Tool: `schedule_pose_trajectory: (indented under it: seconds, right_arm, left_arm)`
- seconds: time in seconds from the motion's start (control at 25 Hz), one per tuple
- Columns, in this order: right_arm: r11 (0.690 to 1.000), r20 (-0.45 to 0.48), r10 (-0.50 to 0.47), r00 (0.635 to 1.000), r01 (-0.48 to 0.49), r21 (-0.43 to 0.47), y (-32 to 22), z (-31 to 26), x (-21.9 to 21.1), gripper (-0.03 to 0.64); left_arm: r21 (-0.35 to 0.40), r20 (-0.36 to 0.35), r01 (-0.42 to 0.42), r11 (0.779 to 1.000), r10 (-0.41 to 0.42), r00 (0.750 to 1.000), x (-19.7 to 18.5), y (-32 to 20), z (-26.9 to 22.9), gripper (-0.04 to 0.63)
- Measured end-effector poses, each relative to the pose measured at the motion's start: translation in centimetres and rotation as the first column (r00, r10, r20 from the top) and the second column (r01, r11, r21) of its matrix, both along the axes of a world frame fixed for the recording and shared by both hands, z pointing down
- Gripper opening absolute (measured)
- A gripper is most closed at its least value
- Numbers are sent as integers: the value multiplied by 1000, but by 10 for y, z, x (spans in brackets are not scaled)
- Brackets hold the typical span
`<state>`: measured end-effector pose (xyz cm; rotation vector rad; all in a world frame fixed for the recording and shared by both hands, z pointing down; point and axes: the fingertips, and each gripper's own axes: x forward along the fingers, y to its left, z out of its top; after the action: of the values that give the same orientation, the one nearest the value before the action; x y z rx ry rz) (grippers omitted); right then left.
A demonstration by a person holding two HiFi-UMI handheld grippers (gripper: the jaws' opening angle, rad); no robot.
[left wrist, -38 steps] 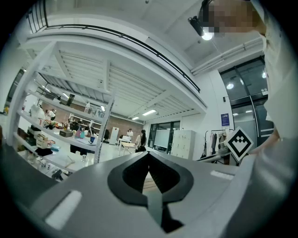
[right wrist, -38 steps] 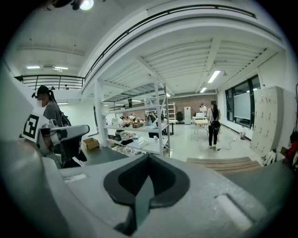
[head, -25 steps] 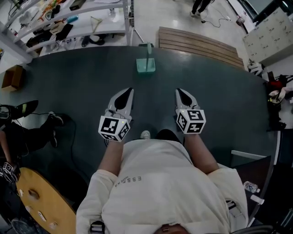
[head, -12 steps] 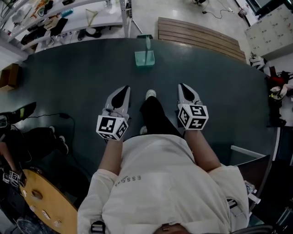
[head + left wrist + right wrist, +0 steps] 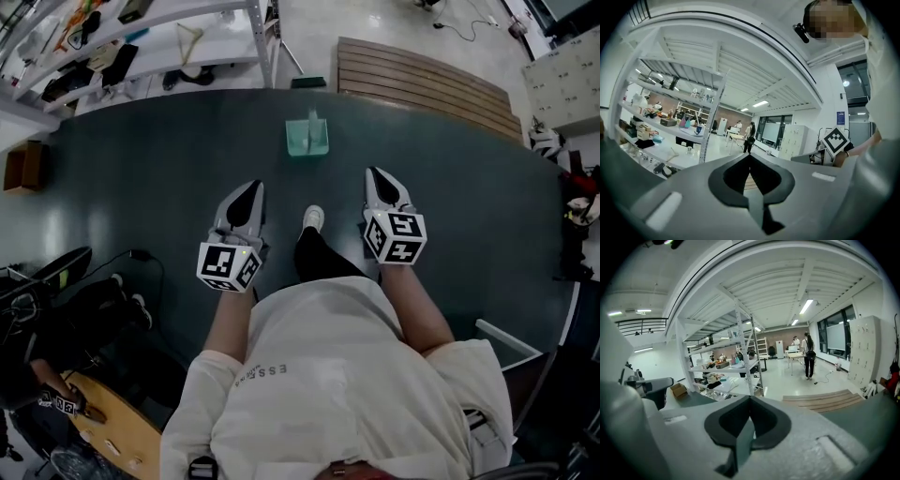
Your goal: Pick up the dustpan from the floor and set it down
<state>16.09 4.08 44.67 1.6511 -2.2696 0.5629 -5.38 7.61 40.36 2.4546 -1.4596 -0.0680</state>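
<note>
Ahead on floor (image 5: 141,187): dustpan (image 5: 307,137) | left tongs (image 5: 251,187) closed | right tongs (image 5: 377,176) closed

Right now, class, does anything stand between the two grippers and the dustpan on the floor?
Nothing visible does. Only bare dark flooring lies between the dustpan, the left gripper and the right gripper. The person's shoe is between the grippers, short of the dustpan.

Dark green floor mat (image 5: 141,187); teal dustpan (image 5: 307,137) lying on it, near far edge.
</note>
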Motion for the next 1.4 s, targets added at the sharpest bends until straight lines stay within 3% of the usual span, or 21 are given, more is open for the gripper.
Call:
schedule_pose_trajectory:
  seconds: [0.4, 0.8, 0.88, 1.04, 1.24, 1.4]
  right_arm:
    - [987, -27, -84, 996, 79, -142, -130, 48, -12, -8]
    - [949, -58, -108, 992, 86, -302, -207, 124, -72, -8]
    - [935, -84, -104, 991, 69, -348, -219, 146, -83, -8]
    - [884, -101, -116, 988, 56, -464, -236, 197, -99, 111]
    - [819, -125, -114, 986, 21, -574, -251, 262, -113, 183]
    - [769, -138, -98, 986, -13, -639, -255, 297, -116, 190]
  left_arm:
    - [-50, 13, -9, 999, 9, 1000, 9, -140, 27, 14]
    - [-114, 38, -67, 991, 72, 997, -10, -228, 82, 14]
    - [-125, 30, -59, 990, 63, 998, -19, -246, 94, 14]
    - [-142, 22, -76, 987, 80, 997, -25, -275, 113, 14]
    - [-193, 20, -143, 971, 150, 989, -22, -301, 142, 14]
    - [-223, 34, -192, 956, 204, 978, -20, -311, 158, 14]
